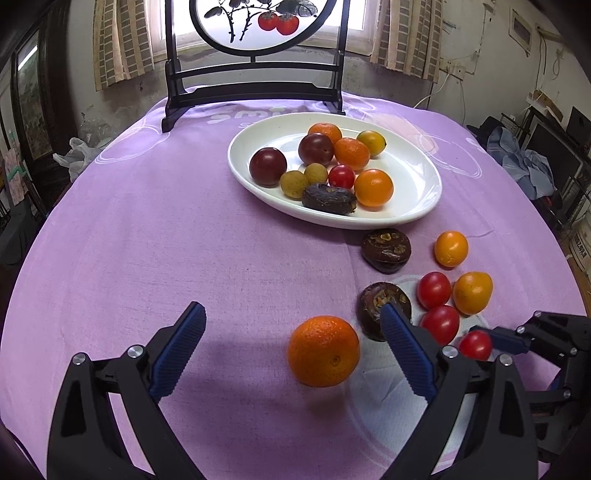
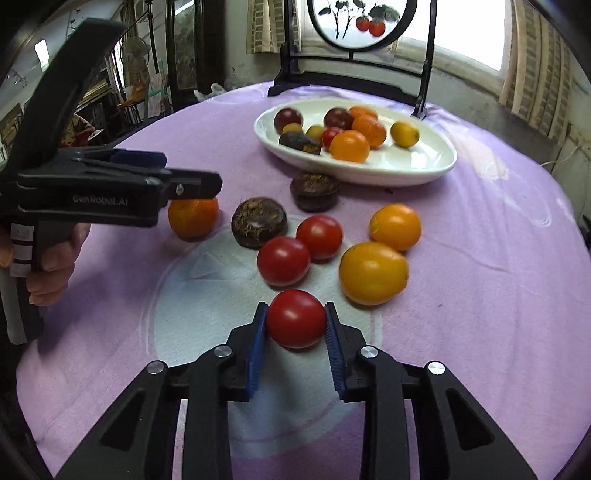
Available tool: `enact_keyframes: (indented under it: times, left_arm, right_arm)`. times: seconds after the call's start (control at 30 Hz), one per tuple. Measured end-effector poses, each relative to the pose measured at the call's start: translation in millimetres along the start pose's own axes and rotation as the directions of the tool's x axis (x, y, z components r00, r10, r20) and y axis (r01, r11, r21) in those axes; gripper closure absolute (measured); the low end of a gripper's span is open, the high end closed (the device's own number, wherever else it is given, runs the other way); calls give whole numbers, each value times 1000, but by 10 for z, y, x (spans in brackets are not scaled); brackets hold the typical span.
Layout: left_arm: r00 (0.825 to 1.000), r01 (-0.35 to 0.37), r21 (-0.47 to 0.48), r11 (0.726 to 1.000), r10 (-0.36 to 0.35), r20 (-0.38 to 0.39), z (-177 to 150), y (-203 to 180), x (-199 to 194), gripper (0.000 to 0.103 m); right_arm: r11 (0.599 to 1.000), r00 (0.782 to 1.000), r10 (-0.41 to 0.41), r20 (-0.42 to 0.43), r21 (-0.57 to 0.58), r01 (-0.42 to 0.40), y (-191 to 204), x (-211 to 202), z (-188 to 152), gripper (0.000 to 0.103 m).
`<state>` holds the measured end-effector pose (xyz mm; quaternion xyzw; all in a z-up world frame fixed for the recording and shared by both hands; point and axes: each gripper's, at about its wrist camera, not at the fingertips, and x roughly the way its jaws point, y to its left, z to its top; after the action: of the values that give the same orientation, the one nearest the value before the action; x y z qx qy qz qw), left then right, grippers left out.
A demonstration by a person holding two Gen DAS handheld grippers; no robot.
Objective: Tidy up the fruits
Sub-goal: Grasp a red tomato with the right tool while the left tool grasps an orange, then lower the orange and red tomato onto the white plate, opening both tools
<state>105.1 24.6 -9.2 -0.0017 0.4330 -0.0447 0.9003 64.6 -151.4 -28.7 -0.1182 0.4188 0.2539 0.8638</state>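
Observation:
A white oval plate (image 1: 417, 184) (image 2: 424, 162) at the back holds several fruits. Loose fruits lie on the purple cloth in front of it. My left gripper (image 1: 293, 317) is open, with a tangerine (image 1: 323, 350) between its fingers on the cloth; it also shows in the right wrist view (image 2: 194, 218). My right gripper (image 2: 295, 321) is shut on a red cherry tomato (image 2: 295, 318) (image 1: 475, 344), low at the cloth. Two more red tomatoes (image 2: 283, 261), two orange-yellow fruits (image 2: 373, 272) and two dark water chestnuts (image 2: 259, 220) lie nearby.
A black-framed round screen with painted persimmons (image 1: 255, 26) stands behind the plate. The purple cloth (image 1: 166, 221) covers the round table. A hand holds the left gripper's handle (image 2: 55, 266). Room clutter surrounds the table.

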Motion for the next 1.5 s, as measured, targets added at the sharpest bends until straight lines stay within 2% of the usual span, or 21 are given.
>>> enact_keyframes:
  times: [0.17, 0.27, 0.37, 0.47, 0.53, 0.57, 0.7, 0.87, 0.93, 1.13, 1.33, 1.5]
  left_arm:
    - [1000, 7, 31, 999, -6, -14, -44, -43, 12, 10]
    - [999, -22, 58, 998, 23, -22, -87, -91, 54, 10]
    - [999, -15, 65, 998, 17, -33, -105, -111, 73, 11]
    - [999, -5, 71, 997, 8, -40, -115, -123, 98, 23]
    - [997, 9, 70, 998, -4, -71, -135, -130, 155, 36]
    - [995, 22, 73, 997, -15, -96, -151, -143, 196, 48]
    - [997, 13, 126, 992, -3, -82, -192, -238, 206, 60]
    - [996, 26, 93, 995, -19, -84, -169, -191, 205, 61]
    - [998, 7, 79, 997, -2, -70, -138, -173, 163, 61]
    - [1000, 19, 73, 997, -17, -26, 104, -160, -3, 61]
    - [1000, -19, 49, 999, 18, 20, 505, -130, 12, 61]
    - [999, -44, 1, 999, 44, 18, 818, -84, 180, 61]
  right_arm:
    - [998, 997, 3, 71, 58, -7, -187, -210, 31, 73]
    - [996, 997, -12, 75, 92, 5, -306, -226, 36, 73]
    - [994, 997, -23, 78, 105, 14, -354, -234, 40, 73]
    - [995, 996, -22, 86, 99, 14, -348, -238, 70, 73]
    - [995, 996, -22, 88, 97, 14, -342, -242, 72, 73]
    - [995, 996, -24, 89, 98, 15, -345, -244, 71, 73]
    - [995, 996, -27, 86, 99, 18, -347, -238, 65, 73]
    - [994, 994, -32, 105, 110, 21, -358, -265, 70, 73]
    - [992, 992, -40, 119, 126, 25, -389, -290, 83, 73]
    - [980, 983, -81, 166, 195, 47, -561, -379, 225, 73]
    - [982, 972, -113, 207, 169, 78, -652, -412, 586, 73]
    - [986, 969, -119, 217, 142, 89, -688, -317, 915, 73]
